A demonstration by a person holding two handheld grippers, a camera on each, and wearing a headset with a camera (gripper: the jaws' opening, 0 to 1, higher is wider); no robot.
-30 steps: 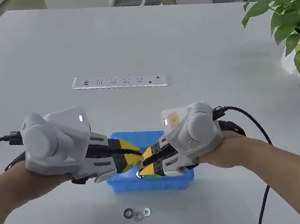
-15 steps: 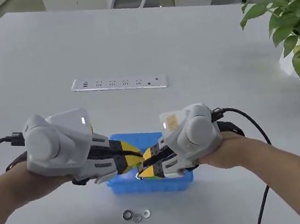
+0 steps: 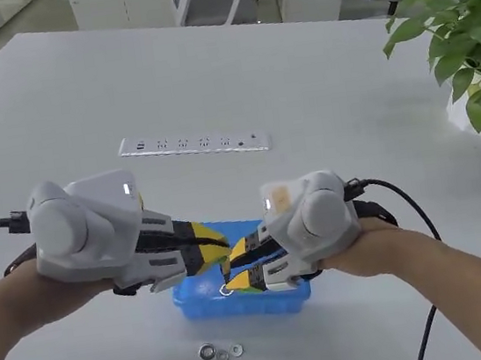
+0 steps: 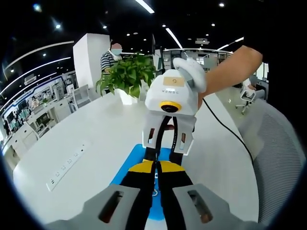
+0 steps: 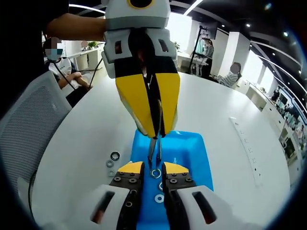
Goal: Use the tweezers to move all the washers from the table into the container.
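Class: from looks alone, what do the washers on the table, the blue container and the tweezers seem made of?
Washers: likely metal, silvery, shiny rings.
Container: probably plastic, uniform bright blue, smooth with soft sheen.
Tweezers: seemingly metal, thin dark-grey blades; finish too small to tell.

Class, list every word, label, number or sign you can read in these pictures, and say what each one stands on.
Nothing can be read with certainty.
Tan label on the right gripper: blank or too blurred to read; the small print below it is too blurred to read.
Power strip: its markings are too small to read.
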